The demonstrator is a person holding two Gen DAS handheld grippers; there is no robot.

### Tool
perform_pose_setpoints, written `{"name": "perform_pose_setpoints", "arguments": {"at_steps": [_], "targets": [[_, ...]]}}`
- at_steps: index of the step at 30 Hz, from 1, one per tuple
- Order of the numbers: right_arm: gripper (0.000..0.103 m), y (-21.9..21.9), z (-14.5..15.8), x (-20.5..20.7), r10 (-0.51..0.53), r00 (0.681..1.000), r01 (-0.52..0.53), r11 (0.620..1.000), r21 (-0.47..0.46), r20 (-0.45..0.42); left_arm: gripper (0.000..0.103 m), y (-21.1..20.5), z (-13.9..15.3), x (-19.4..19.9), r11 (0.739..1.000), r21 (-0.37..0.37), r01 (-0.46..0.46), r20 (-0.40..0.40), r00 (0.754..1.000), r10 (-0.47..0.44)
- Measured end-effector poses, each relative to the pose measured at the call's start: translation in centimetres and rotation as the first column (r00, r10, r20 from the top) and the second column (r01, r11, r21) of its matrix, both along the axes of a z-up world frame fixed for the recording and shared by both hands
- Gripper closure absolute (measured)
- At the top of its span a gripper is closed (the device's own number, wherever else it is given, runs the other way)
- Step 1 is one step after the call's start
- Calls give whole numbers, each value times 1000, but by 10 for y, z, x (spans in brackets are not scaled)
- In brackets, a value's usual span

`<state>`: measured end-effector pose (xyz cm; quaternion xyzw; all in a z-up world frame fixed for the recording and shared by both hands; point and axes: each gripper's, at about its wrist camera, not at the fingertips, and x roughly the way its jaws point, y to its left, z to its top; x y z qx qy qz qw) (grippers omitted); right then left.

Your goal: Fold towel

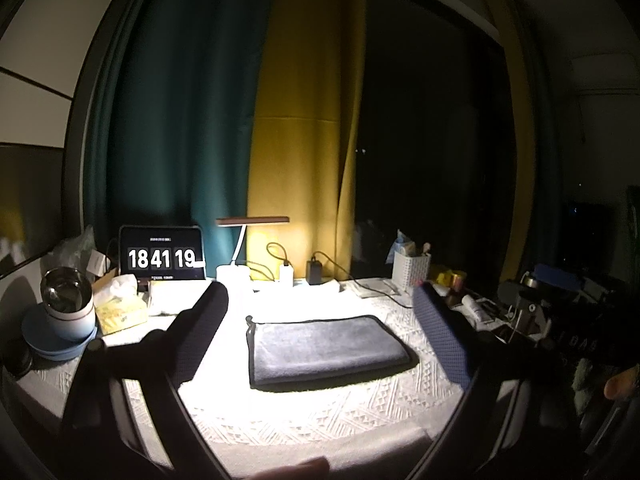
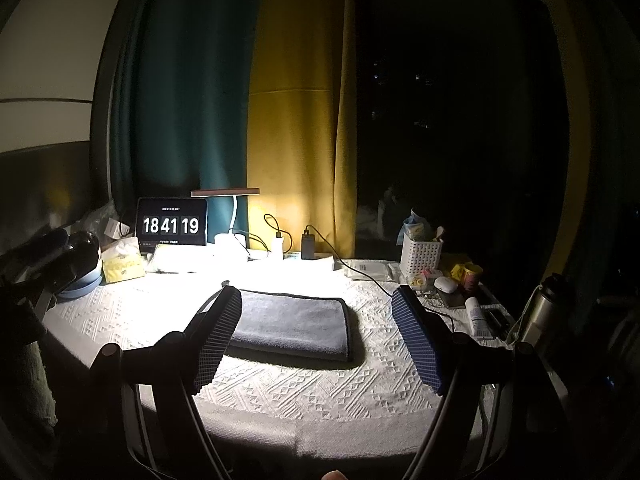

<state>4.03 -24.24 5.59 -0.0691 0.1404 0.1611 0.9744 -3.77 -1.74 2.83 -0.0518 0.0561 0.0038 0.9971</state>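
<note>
A grey towel (image 1: 326, 348) lies folded into a flat rectangle on the white patterned tablecloth (image 1: 320, 412); it also shows in the right wrist view (image 2: 294, 326). My left gripper (image 1: 320, 296) is open and empty, held above and in front of the towel. My right gripper (image 2: 316, 296) is open and empty, its fingers either side of the towel, above it. Neither gripper touches the towel.
At the back stand a tablet clock (image 2: 172, 222), a lit desk lamp (image 2: 226, 216), chargers (image 2: 308, 246) and a white basket (image 2: 420, 254). A cup on a blue plate (image 1: 68, 316) and a tissue box (image 1: 120, 308) sit left. Small items and a steel bottle (image 2: 540, 312) crowd the right.
</note>
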Motion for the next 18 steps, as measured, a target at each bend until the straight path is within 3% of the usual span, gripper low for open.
{"name": "perform_pose_setpoints", "arguments": {"at_steps": [18], "targets": [[23, 2, -3, 4, -6, 1000, 6, 1000, 2, -15, 9, 1, -3, 7, 1000, 0, 0, -20, 1000, 0]]}}
